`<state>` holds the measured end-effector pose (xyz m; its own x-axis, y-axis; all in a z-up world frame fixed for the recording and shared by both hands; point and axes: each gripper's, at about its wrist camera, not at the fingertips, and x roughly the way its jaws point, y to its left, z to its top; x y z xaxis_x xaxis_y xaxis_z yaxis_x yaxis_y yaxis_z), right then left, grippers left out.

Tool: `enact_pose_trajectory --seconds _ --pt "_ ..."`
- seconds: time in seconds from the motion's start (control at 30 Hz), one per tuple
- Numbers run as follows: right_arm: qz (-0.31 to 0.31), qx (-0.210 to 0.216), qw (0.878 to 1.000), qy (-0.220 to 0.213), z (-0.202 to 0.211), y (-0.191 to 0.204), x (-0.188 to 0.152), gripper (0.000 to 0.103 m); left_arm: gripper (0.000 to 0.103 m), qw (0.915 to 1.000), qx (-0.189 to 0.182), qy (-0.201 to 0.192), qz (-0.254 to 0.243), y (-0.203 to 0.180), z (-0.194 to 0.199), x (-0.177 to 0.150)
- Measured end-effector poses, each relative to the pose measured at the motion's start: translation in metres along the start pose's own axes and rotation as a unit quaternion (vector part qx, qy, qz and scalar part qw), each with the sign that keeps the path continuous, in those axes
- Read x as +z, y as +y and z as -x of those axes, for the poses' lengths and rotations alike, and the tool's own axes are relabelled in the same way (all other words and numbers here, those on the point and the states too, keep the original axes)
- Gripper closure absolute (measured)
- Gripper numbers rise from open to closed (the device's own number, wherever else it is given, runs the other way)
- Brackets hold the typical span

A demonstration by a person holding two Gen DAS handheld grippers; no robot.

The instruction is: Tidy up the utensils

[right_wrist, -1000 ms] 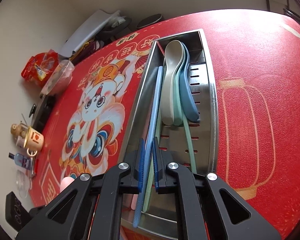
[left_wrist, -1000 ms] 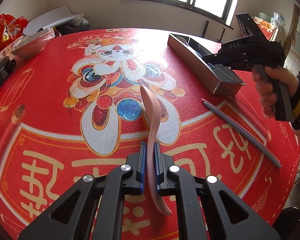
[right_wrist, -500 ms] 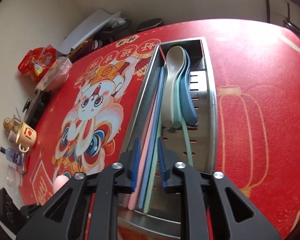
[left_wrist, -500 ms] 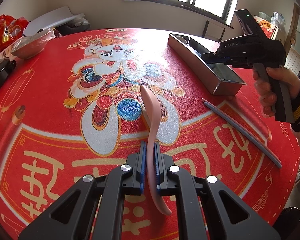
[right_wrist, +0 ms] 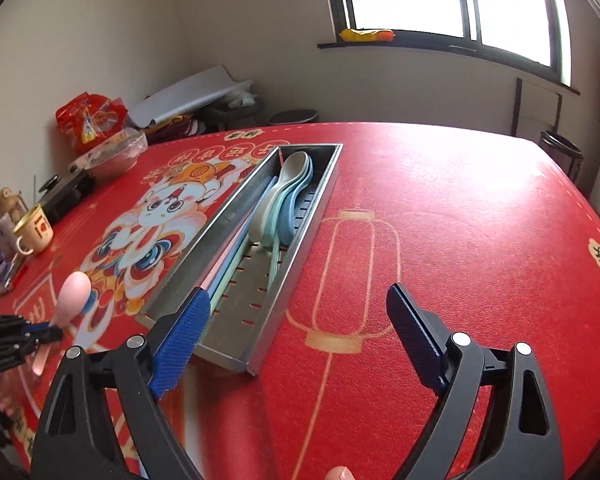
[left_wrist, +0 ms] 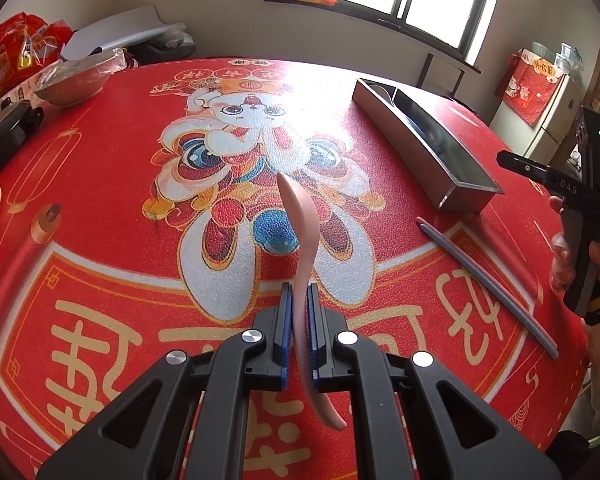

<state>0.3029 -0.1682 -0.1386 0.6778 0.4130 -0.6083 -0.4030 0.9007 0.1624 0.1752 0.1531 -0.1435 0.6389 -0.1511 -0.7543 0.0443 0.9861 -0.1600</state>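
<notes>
Left tool [left_wrist: 299,334] clamps pink spoon [left_wrist: 302,248] lengthwise, bowl forward; right tool [right_wrist: 296,320] just opened wide, empty.

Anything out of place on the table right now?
One grey chopstick lies alone on the red tablecloth, outside the steel tray where the other utensils sit. The pink spoon isn't in yet either; it's clamped in the left tongs.

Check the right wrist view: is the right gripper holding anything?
No. The right gripper stands wide open with only red tablecloth between its pads, and the chopsticks lie in the steel tray.
</notes>
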Motion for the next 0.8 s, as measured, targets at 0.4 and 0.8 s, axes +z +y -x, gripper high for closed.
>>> enact_pose_trajectory --seconds 0.4,0.8 --pt "-0.084 0.003 0.996 -0.033 0.007 -0.040 0.005 0.016 0.096 0.9980 0.004 -0.007 -0.063 -0.073 -0.023 0.087" --pt "-0.173 -0.002 0.985 -0.008 -0.003 -0.082 0.001 0.016 0.096 0.9952 0.026 0.039 -0.086 -0.145 -0.141 0.198"
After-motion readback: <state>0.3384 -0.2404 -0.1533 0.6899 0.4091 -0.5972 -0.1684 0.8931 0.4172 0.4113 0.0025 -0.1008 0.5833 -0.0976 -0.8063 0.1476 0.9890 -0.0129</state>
